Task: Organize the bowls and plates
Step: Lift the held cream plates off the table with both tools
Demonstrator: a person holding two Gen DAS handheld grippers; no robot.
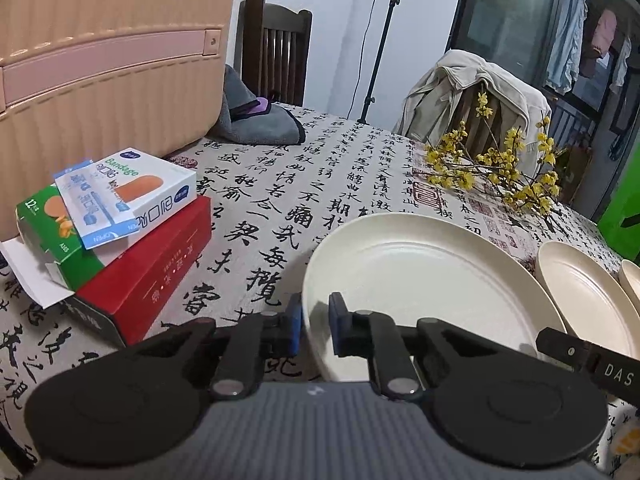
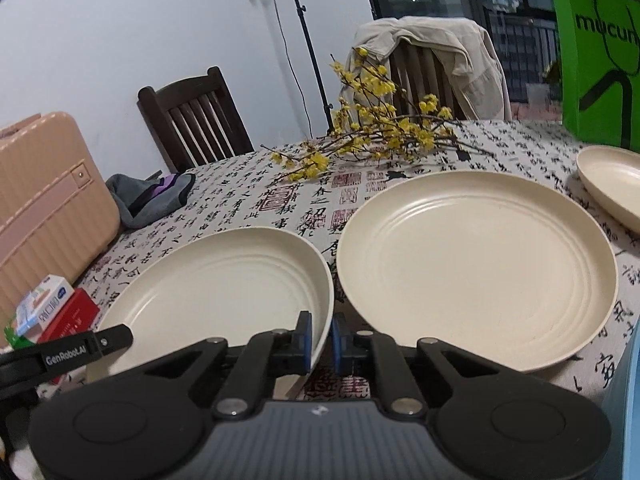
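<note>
A cream plate [image 1: 420, 280] lies in front of me on the calligraphy tablecloth. My left gripper [image 1: 316, 320] is shut on its near left rim, blue pads on either side of the edge. In the right wrist view the same plate [image 2: 224, 288] has my right gripper [image 2: 322, 336] shut on its near right rim. Each gripper shows in the other's view as a black finger over the plate: the right gripper [image 1: 560, 342] and the left gripper [image 2: 114, 338]. A second cream plate [image 2: 476, 268] [image 1: 580, 292] lies just to the right, and a third cream dish [image 2: 612, 188] sits farther right.
Stacked boxes [image 1: 116, 224] and a pink suitcase [image 1: 100, 60] stand at the left. A grey cloth [image 1: 260, 120] lies at the back, yellow flower branches [image 2: 372, 132] across the middle back. A green bag [image 2: 600, 64] stands at the far right. Chairs ring the table.
</note>
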